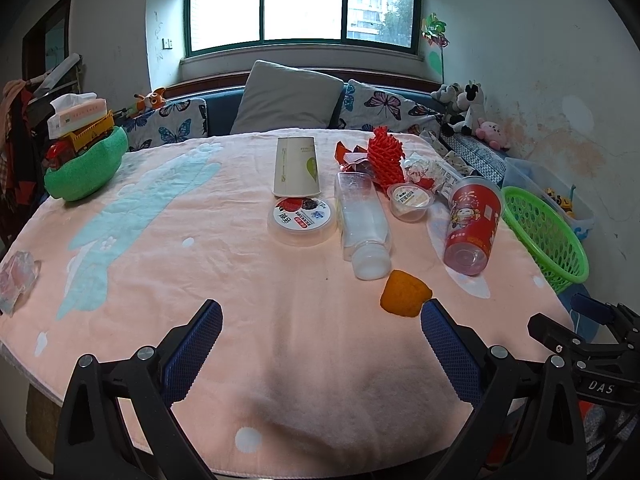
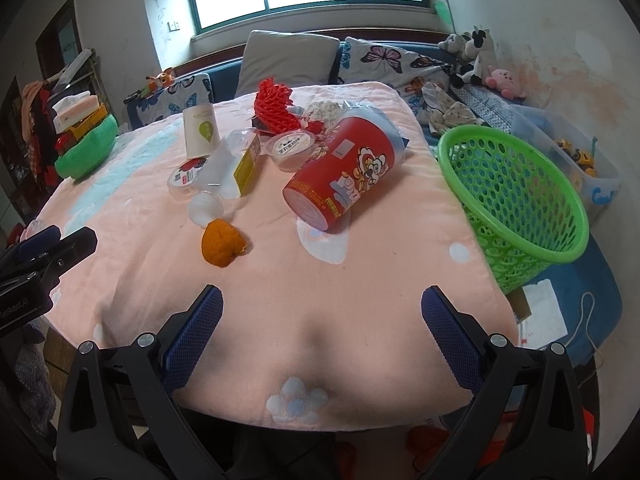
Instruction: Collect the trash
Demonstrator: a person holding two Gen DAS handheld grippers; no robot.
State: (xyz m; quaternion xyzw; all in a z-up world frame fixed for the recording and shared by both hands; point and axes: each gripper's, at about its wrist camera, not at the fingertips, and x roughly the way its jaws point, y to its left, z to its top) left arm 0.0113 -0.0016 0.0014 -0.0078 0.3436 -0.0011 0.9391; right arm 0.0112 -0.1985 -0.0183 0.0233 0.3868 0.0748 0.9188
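The bench (image 1: pixel 280 360) wears a pink towel (image 1: pixel 160 240). On it lie an orange peel (image 1: pixel 404 293), a clear bottle (image 1: pixel 362 220), a red cup (image 1: pixel 474 226), a paper cup (image 1: pixel 297 166), a round lid (image 1: pixel 302 218), a pudding cup (image 1: pixel 411 201), red foam netting (image 1: pixel 384 158), and a green bowl (image 1: pixel 86 170) at the left edge.

Trash on the table (image 1: pixel 160 240), basket (image 1: pixel 548 236) off its right edge.

The peel (image 1: pixel 404 294) lies nearest, the bottle (image 1: pixel 362 220) just behind it. Left of the bottle sits a lid (image 1: pixel 302 218), with a paper cup (image 1: pixel 297 166) on its side behind. Right of the bottle lie a small tub (image 1: pixel 410 200) and a big cup (image 1: pixel 472 226); netting (image 1: pixel 384 156) lies farthest back.
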